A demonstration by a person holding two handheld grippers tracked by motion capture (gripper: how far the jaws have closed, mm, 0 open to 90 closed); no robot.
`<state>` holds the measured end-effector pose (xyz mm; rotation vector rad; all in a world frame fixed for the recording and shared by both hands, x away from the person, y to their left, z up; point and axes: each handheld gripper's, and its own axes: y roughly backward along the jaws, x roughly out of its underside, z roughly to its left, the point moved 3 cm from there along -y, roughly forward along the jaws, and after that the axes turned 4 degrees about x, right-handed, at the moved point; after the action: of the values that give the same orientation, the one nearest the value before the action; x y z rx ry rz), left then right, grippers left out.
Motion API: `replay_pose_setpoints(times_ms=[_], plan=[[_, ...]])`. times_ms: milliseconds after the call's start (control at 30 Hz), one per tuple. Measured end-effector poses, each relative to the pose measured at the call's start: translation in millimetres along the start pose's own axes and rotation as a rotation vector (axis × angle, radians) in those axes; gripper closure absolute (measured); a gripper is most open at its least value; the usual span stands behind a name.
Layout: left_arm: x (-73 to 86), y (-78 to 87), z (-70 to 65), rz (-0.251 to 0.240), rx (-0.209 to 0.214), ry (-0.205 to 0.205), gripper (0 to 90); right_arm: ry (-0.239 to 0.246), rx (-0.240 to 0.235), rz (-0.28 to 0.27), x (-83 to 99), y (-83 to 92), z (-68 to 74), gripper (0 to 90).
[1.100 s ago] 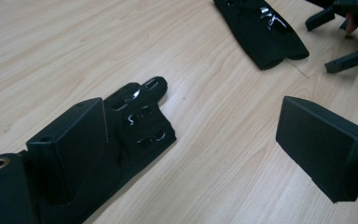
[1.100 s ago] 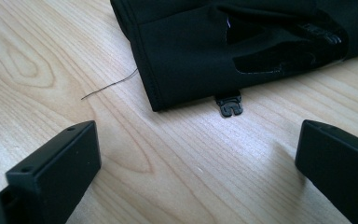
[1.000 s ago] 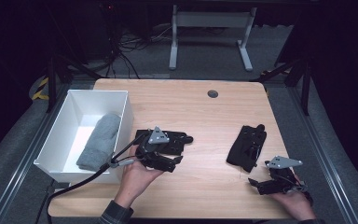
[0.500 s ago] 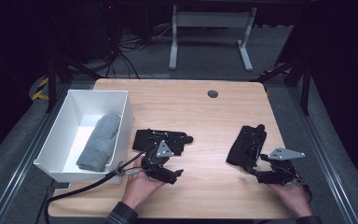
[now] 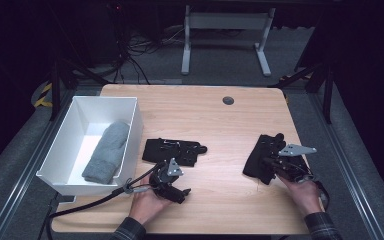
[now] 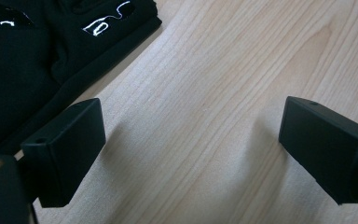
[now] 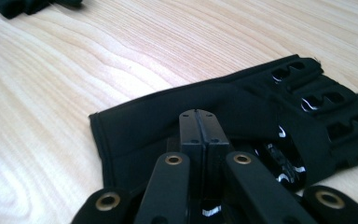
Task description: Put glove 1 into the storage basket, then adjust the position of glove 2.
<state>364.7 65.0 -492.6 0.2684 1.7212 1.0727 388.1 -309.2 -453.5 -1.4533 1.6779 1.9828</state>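
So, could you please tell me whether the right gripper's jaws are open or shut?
Shut: in the right gripper view the right gripper has its jaws pressed together over the black glove; whether fabric is pinched, I cannot tell.

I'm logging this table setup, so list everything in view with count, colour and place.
table: one, light wood, centre of the high view.
bin: one, white, on the table's left edge.
grey glove: one, grey, lying inside the bin.
left black glove: one, black, flat on the table beside the bin.
right black glove: one, black, on the table's right side.
grommet: one, dark, far edge of the table.
stand: one, grey, on the floor beyond the table.
left tongs: one, black, jaws wide apart over bare wood.
right tongs: one, black, jaws just closed together on the right black glove.
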Motion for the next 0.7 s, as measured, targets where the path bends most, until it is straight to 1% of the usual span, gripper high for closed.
replay_pose_setpoints(times_ms=[67, 133, 200, 300, 333, 367, 467, 567, 700], plan=[[0.0, -1.1, 1.2, -0.007, 0.004, 0.002, 7.1, 0.006, 0.015, 0.019, -0.8, -6.7, -0.7, 90.0], [0.5, -1.9, 1.8, -0.003, 0.008, 0.001, 5.4, 0.003, 0.017, 0.027, -0.4, -9.4, -1.9, 90.0], [0.7, -3.0, 3.4, -0.003, 0.019, 0.010, 4.5, 0.003, 0.019, 0.041, 0.5, -14.6, -4.8, 90.0], [1.3, -4.0, 4.8, -0.007, 0.021, 0.009, 2.1, 0.007, 0.019, 0.044, -0.3, -18.7, -5.7, 90.0], [2.2, -4.3, 5.0, -0.012, 0.021, 0.010, 1.3, 0.008, 0.016, 0.043, -1.0, -19.9, -5.6, 90.0], [2.7, -5.1, 5.8, -0.026, 0.024, 0.003, 0.5, 0.009, 0.015, 0.047, -1.2, -21.0, -5.7, 90.0], [4.2, -4.4, 6.3, -0.033, 0.030, -0.005, 0.4, 0.014, 0.011, 0.072, 0.3, -25.0, -5.4, 90.0], [5.3, -4.3, 6.7, -0.043, 0.033, -0.010, 0.4, 0.018, 0.009, 0.070, 0.5, -25.9, -4.3, 90.0], [5.8, -4.2, 6.8, -0.047, 0.035, -0.013, 0.4, 0.031, -0.020, 0.070, 0.9, -25.2, -0.2, 90.0]])
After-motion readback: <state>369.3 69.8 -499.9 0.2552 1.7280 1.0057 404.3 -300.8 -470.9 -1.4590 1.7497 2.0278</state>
